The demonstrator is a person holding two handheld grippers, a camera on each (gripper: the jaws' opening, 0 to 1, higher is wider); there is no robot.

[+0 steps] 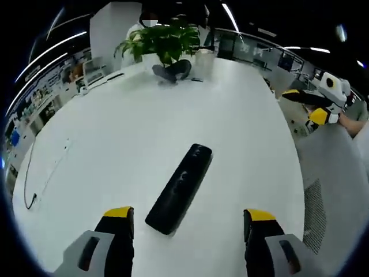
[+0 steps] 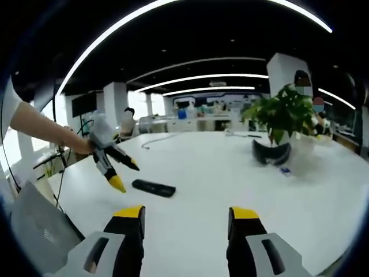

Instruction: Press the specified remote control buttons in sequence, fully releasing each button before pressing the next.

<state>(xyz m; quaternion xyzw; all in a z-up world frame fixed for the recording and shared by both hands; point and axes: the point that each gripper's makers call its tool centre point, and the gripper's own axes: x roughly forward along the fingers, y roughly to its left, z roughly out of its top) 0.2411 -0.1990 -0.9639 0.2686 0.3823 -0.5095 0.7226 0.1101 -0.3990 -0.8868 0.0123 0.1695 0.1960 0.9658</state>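
In the left gripper view we see our left gripper (image 1: 189,222) spread wide and holding nothing, with the black remote control (image 1: 179,188) lying flat on the white table (image 1: 115,138) just ahead between the jaws, its far end pointing to one o'clock, a potted plant (image 1: 164,43) at twelve o'clock and the right gripper (image 1: 314,107) at two o'clock. In the right gripper view our right gripper (image 2: 185,221) also stands wide and empty above the table (image 2: 230,173); the remote control (image 2: 153,187) lies at eleven o'clock, the left gripper (image 2: 124,173) hangs open just beside it at ten o'clock, and the potted plant (image 2: 282,118) stands at one o'clock.

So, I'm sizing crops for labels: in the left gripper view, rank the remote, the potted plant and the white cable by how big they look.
1. Remote control, though it lies nearest the camera.
2. Potted plant.
3. White cable: long but very thin.
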